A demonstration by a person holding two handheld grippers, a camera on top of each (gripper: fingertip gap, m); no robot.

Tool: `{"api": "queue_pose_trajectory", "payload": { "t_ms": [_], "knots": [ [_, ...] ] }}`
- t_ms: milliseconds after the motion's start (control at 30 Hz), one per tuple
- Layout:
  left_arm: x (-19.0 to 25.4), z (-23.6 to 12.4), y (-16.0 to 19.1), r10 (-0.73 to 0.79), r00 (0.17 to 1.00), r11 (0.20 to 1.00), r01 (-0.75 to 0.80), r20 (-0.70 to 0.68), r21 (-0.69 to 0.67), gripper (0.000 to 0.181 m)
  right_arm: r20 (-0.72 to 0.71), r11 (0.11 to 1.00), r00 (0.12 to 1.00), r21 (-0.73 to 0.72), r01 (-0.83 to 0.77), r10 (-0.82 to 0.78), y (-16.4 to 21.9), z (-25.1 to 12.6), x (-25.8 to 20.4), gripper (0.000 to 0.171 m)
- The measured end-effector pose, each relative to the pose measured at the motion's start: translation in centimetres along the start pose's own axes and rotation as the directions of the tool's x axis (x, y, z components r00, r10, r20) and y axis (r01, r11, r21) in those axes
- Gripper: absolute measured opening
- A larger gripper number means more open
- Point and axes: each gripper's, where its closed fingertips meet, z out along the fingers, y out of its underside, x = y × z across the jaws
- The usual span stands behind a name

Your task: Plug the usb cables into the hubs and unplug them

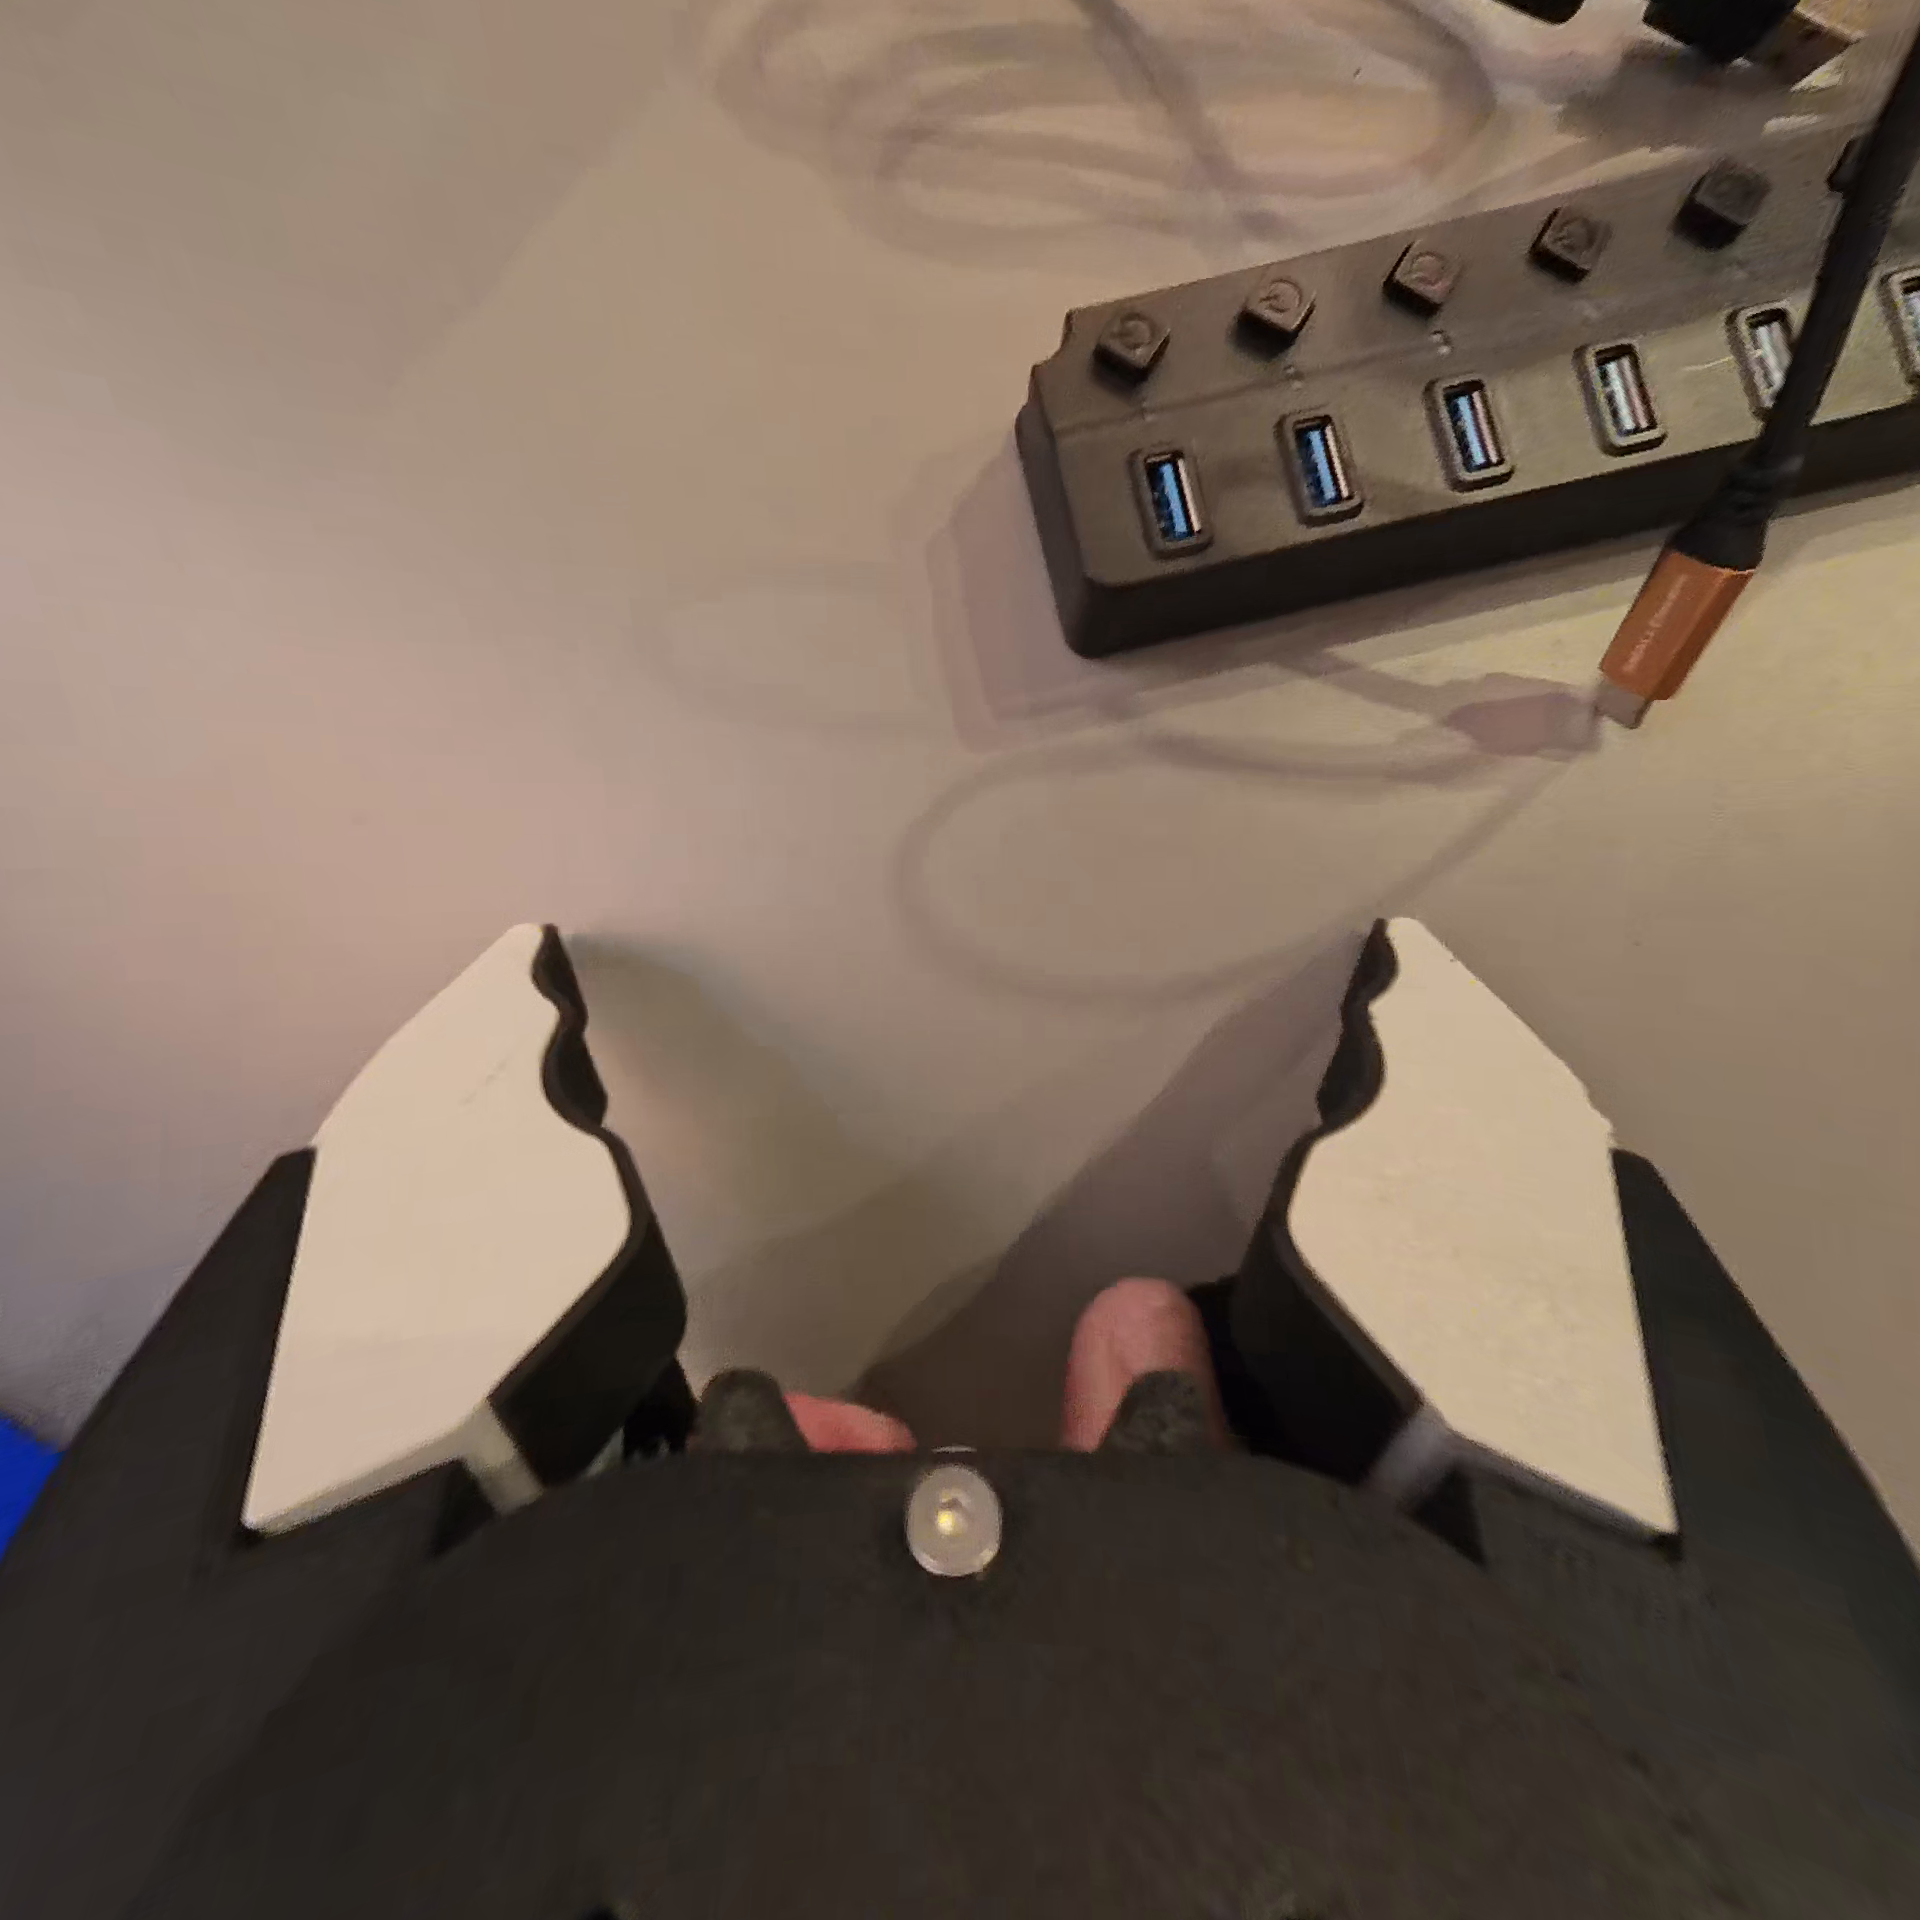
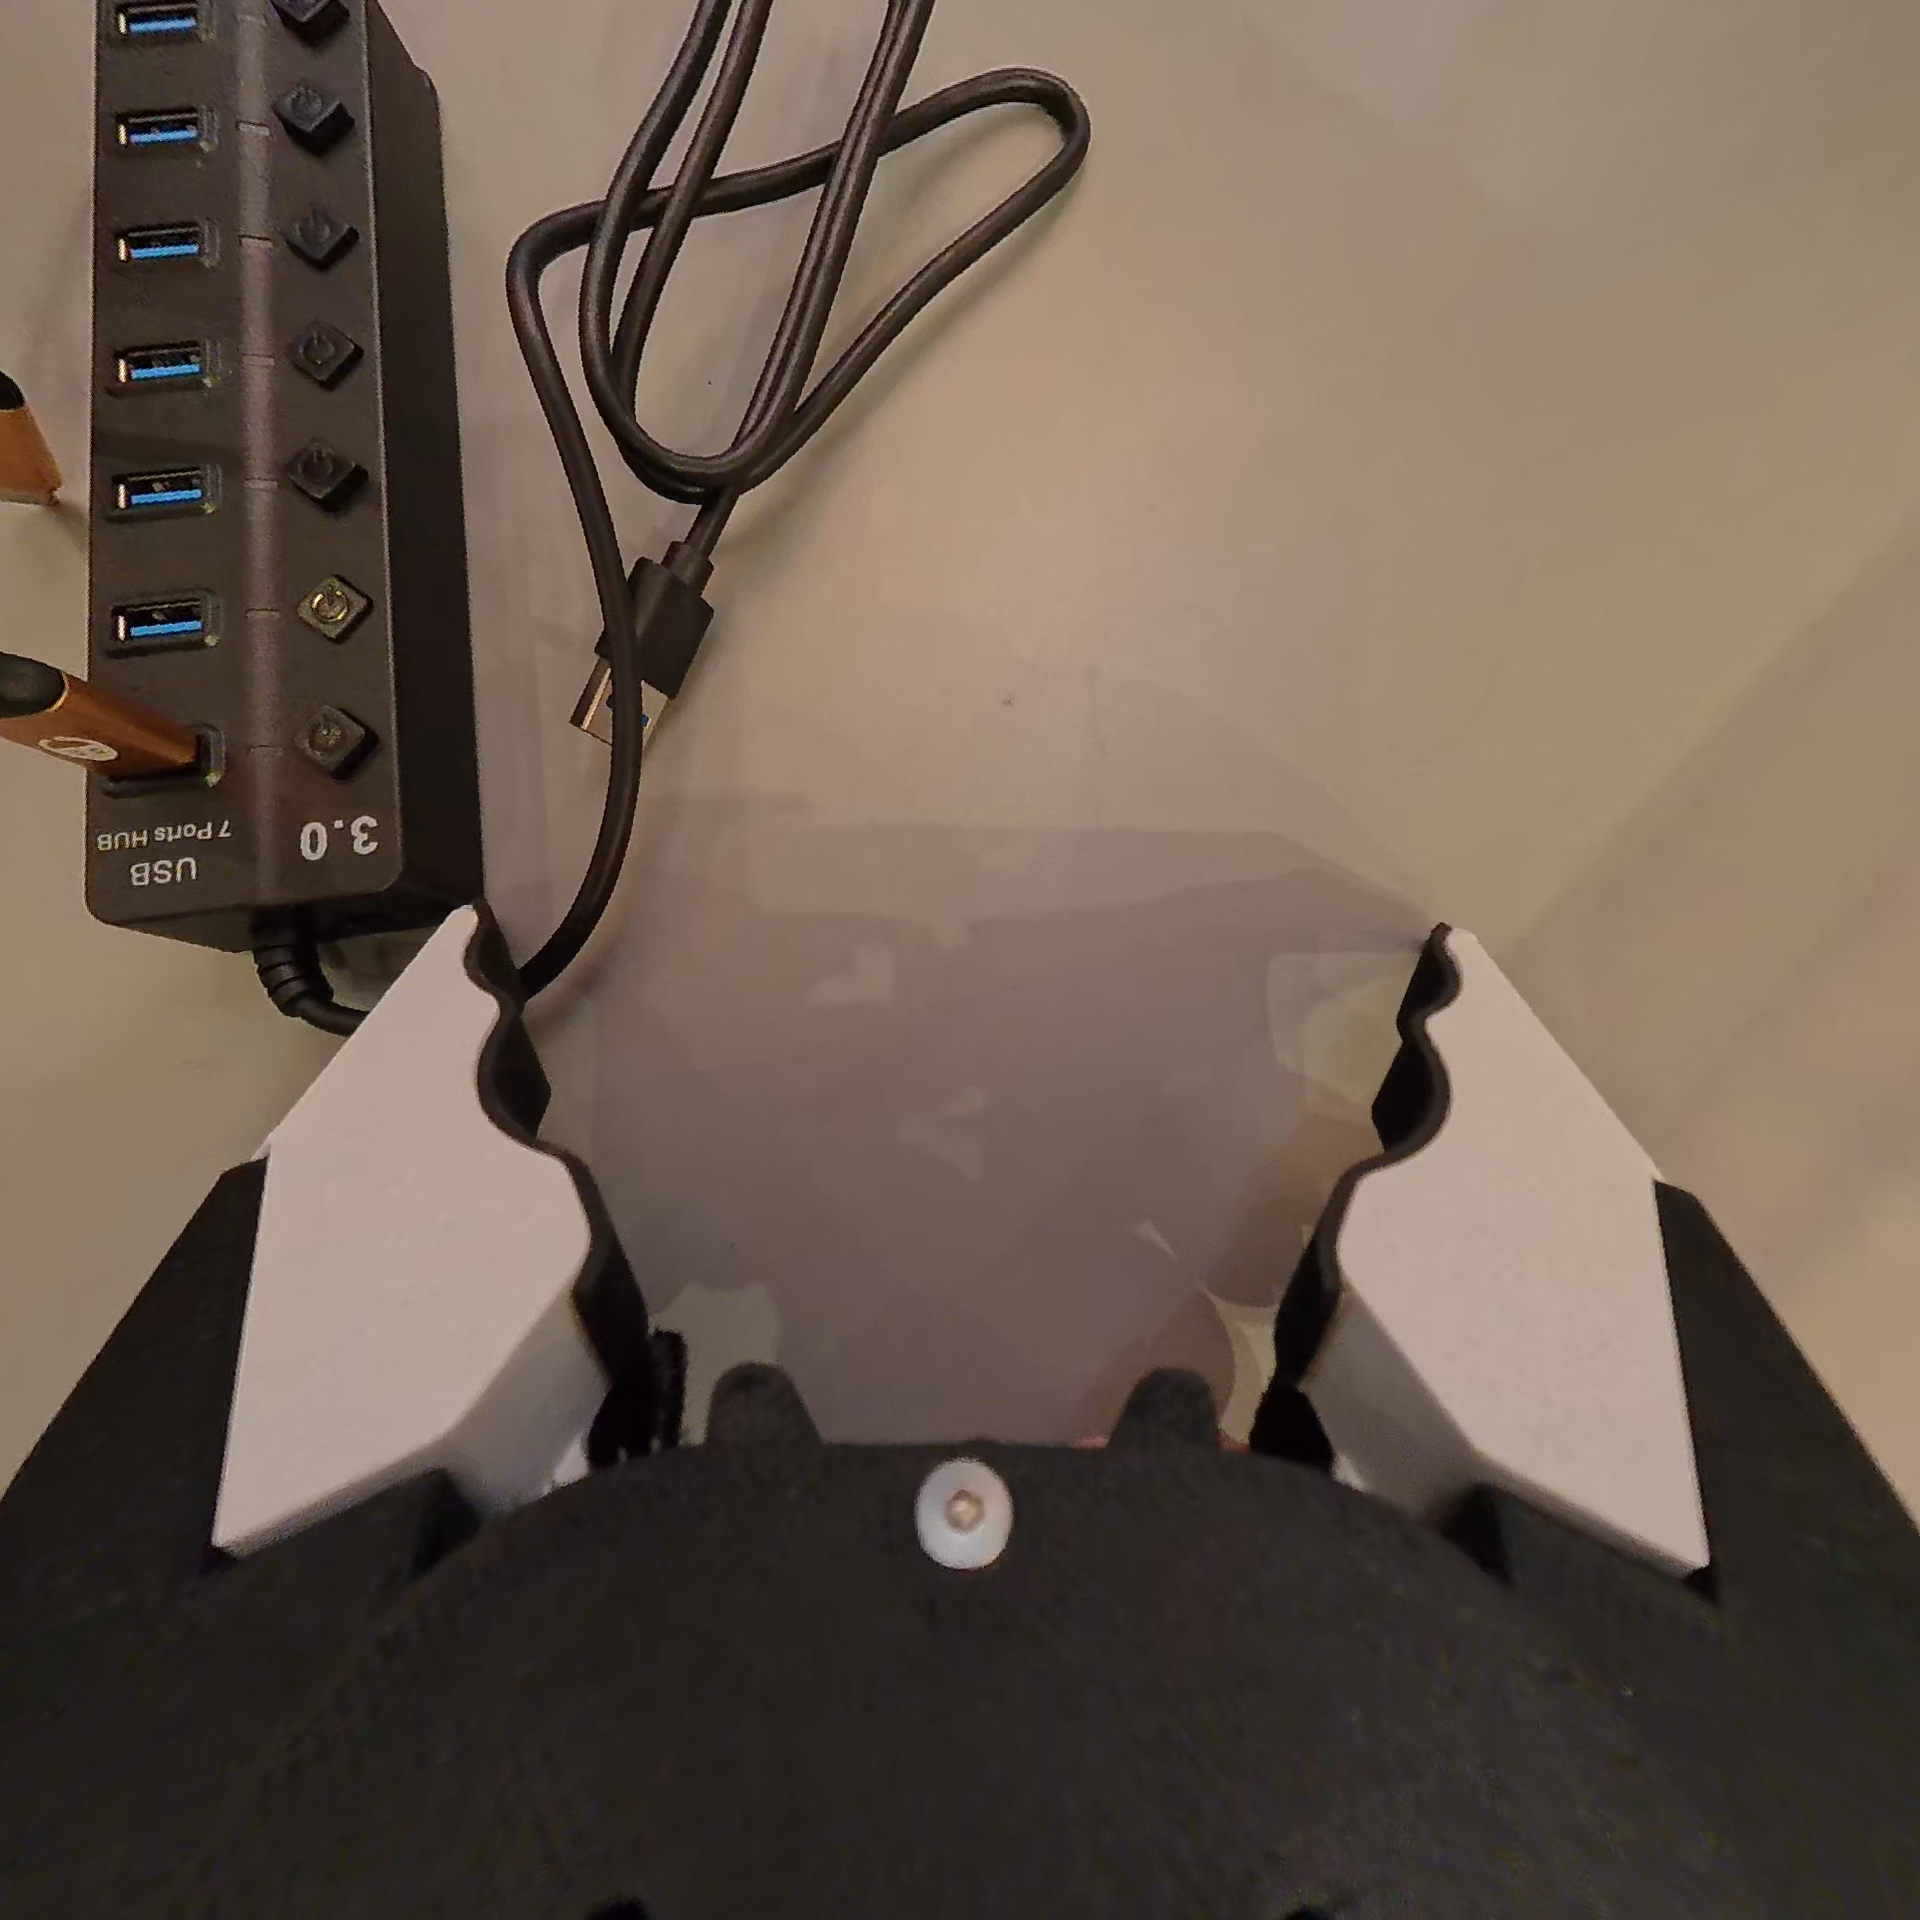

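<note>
Your left tongs (image 1: 966, 935) are wide open and hold nothing. Your right tongs (image 2: 961, 925) are wide open and empty too. The black hub (image 2: 260, 457) lies on the counter (image 2: 1351, 416). One copper plug (image 2: 114, 732) sits in its end port. A loose black cable (image 2: 665, 436) lies just beside the hub.
</note>
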Motion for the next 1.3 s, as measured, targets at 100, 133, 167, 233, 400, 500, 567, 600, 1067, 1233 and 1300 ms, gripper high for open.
{"api": "queue_pose_trajectory", "payload": {
  "t_ms": [100, 133, 167, 233, 400, 500, 567, 600, 1067, 1233, 1300],
  "knots": [
    [0.3, 0.0, 0.5, 0.014, 1.000, 1.000, -0.014, -0.010, -0.002, 0.146, -0.001, 1.000, 1.000, 0.001, 0.000, 0.000, 0.0, 0.0, 0.0, 0.159],
    [0.7, -0.1, 0.6, 0.033, 0.999, 0.999, -0.033, -0.033, 0.004, 0.146, -0.001, 1.000, 1.000, 0.002, 0.001, -0.001, 0.0, 0.0, 0.0, 0.159],
    [0.8, -0.1, 0.7, 0.040, 0.998, 0.999, -0.039, -0.042, 0.009, 0.146, -0.002, 1.000, 1.000, 0.002, 0.001, -0.001, 0.0, 0.0, 0.0, 0.159],
    [0.9, -0.2, 0.9, 0.033, 0.999, 0.999, -0.034, -0.037, -0.023, 0.146, -0.002, 1.000, 1.000, 0.003, 0.001, -0.001, 0.0, 0.0, 0.0, 0.159],
    [2.1, -0.1, 0.1, 0.036, 0.994, 0.999, -0.032, -0.105, 0.039, 0.147, -0.004, 1.000, 1.000, 0.010, 0.012, -0.012, 0.0, -0.2, -0.1, 0.159],
    [1.2, -0.4, -0.4, 0.035, 0.999, 0.996, -0.034, -0.005, 0.078, 0.105, -0.003, 1.000, 1.000, 0.010, 0.013, -0.013, 0.1, -0.3, -0.2, 0.159],
    [2.1, -0.5, -0.4, -0.007, 0.997, 0.997, 0.013, -0.070, 0.073, 0.112, 0.001, 1.000, 1.000, 0.009, 0.015, -0.015, 0.2, -0.3, -0.3, 0.159],
    [1.4, -0.5, -0.6, -0.022, 1.000, 0.996, 0.023, -0.016, 0.085, 0.105, 0.003, 1.000, 1.000, 0.008, 0.015, -0.016, 0.2, -0.3, -0.3, 0.159],
    [0.7, 0.0, 0.1, -0.077, 0.996, 0.997, 0.078, 0.041, -0.014, 0.122, 0.020, 1.000, 1.000, -0.003, 0.021, -0.021, 0.3, -0.3, -0.4, 0.159],
    [0.7, 0.2, -0.9, -0.074, 0.996, 0.995, 0.071, 0.044, 0.062, 0.104, 0.022, 1.000, 0.999, -0.002, 0.023, -0.023, 0.4, -0.3, -0.5, 0.159],
    [0.5, 0.4, -1.0, -0.062, 0.998, 0.996, 0.060, 0.027, 0.060, 0.111, 0.022, 1.000, 0.999, -0.003, 0.025, -0.025, 0.4, -0.3, -0.4, 0.159]
  ]
}}
